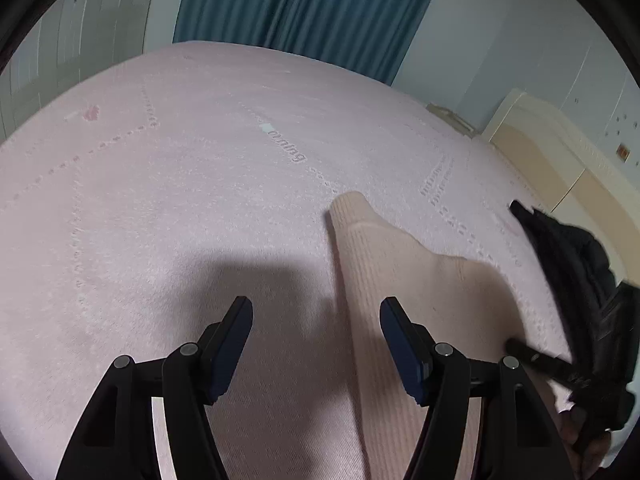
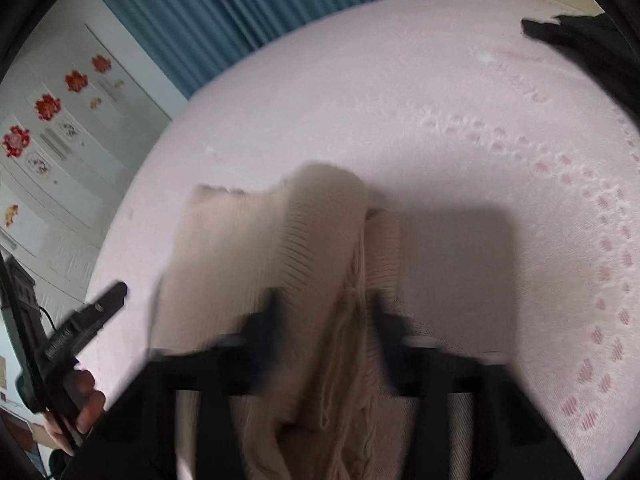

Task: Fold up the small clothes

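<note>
the wide pale pink textured bedspread [image 1: 168, 184] serves as the folding surface. on it lies the small beige ribbed knit garment [image 2: 224, 248], partly doubled over, its fringed end bunched between the right gripper [image 2: 324, 316] jaws, which seem closed on it despite blur. the left gripper [image 1: 316, 320] hangs open and empty at the garment's nine o'clock edge, likely ready to pin it.

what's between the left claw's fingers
Only bare pink bedsheet in the left wrist view; the beige knit lies past the claw's right finger.
</note>
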A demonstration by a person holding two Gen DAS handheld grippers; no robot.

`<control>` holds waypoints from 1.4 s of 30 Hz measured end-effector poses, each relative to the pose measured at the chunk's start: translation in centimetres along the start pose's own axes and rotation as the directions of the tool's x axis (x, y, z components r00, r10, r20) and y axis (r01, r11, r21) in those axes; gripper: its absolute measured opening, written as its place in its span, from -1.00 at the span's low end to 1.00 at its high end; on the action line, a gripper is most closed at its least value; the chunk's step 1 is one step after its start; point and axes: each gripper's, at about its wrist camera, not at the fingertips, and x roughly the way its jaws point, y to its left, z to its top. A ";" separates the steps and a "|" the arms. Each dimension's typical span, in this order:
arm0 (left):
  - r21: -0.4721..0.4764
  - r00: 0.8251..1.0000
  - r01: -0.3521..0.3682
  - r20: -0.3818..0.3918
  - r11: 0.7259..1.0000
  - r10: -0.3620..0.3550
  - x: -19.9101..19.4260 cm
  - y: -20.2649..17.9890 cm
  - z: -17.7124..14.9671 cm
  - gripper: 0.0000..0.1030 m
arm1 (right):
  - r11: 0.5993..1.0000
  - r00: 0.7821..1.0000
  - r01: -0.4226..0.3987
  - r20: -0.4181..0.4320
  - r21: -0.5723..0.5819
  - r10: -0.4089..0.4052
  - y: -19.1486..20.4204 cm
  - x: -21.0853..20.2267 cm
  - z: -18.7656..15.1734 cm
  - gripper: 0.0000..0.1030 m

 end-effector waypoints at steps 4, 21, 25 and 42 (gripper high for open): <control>0.002 0.999 0.049 0.008 0.999 -0.049 0.7 0.4 -0.1 0.24 | 0.998 0.991 -0.033 0.124 -0.055 0.040 -0.1 -3.5 -1.8 -0.75; -0.103 0.983 0.186 0.017 0.977 -0.185 2.3 4.2 1.4 0.25 | 0.990 0.996 -0.079 -0.039 0.120 0.084 -3.0 3.6 0.1 0.35; -0.153 0.971 0.241 0.032 0.958 -0.238 2.1 5.2 2.1 0.24 | 0.994 0.995 -0.088 -0.049 0.071 0.092 -2.2 5.2 0.5 0.37; -0.242 0.963 0.269 0.088 0.932 -0.255 0.7 7.2 2.0 0.24 | 0.989 0.987 -0.138 0.077 -0.042 0.141 7.6 -3.5 3.6 -0.43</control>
